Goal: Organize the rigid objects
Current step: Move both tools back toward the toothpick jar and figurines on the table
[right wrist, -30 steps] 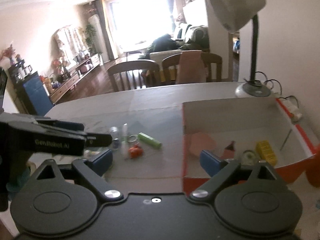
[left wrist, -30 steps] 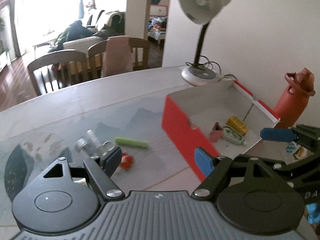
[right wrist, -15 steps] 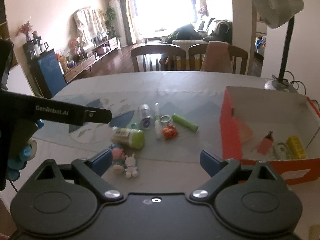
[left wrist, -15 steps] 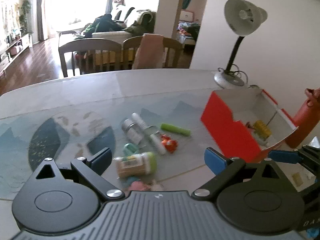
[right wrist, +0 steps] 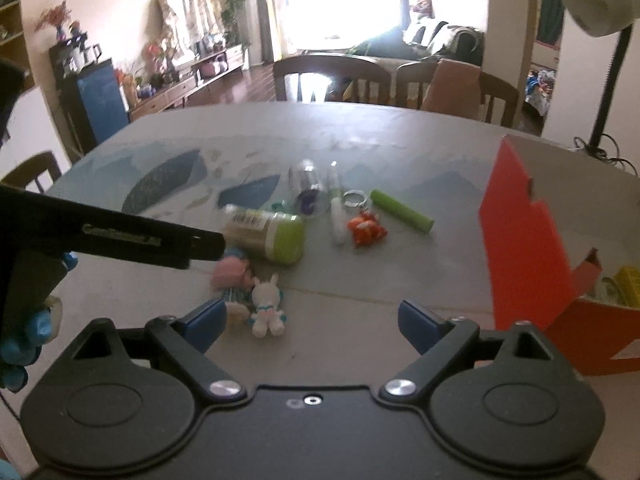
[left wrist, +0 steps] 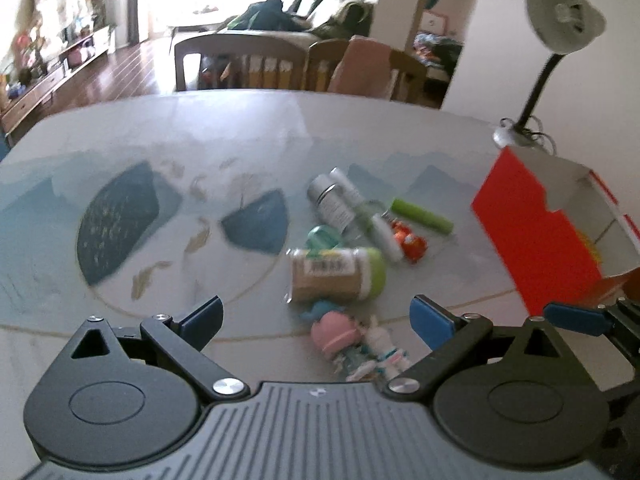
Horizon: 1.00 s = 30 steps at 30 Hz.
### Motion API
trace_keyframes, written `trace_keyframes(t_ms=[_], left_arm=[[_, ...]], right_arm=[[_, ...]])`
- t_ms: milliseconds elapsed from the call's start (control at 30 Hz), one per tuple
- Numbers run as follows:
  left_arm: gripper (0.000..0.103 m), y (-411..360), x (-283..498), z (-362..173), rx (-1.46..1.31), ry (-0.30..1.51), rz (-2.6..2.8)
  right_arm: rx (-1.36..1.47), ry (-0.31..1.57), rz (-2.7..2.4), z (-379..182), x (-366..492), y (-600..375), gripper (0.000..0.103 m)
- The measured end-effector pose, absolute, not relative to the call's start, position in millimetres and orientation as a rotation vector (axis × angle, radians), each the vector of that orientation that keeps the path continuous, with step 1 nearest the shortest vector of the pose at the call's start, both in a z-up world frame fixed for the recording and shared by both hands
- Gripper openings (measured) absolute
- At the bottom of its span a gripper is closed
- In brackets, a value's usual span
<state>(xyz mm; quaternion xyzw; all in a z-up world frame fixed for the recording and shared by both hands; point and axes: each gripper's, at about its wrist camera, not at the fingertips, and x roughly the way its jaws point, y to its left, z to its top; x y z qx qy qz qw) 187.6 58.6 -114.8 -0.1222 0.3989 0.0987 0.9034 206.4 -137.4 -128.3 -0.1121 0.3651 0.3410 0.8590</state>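
Several small objects lie mid-table: a jar with a green lid, a silver can, a white tube, a green stick, an orange toy, a pink doll and a white rabbit figure. A red box stands at the right. My left gripper is open and empty above the pink doll. My right gripper is open and empty just behind the rabbit.
A desk lamp stands behind the box by the wall. Chairs line the table's far edge. The table mat has dark patterned patches at left. The left gripper's body crosses the right wrist view.
Both grippers have pulled back and swung left, away from the red box toward the pile of small objects. Both stay open and empty.
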Motion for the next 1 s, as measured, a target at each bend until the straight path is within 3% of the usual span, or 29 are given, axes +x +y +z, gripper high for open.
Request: trace_keyframes(t_ms=[367, 633, 900, 1000], left_arm=[[0.1, 60.4, 196.5, -159.5, -0.278, 0.876, 0.274], [0.1, 58.3, 201.7, -170.8, -0.326, 0.858, 0.299], [0.1, 54.5, 208.2, -178.7, -0.336, 0.86, 0.313], [0.1, 58.5, 209.2, -180.5, -0.357, 0.858, 0.324]], right_arm=[[-0.331, 0.765, 0.776, -163.4, 207.8, -116.5, 0.088], [-0.353, 0.777, 0.792, -180.5, 216.8, -112.6, 0.076], [-0.347, 0.767, 0.825, -186.4, 223.7, -109.7, 0.072], [-0.343, 0.77, 0.83, -188.1, 228.5, -106.3, 0.058]])
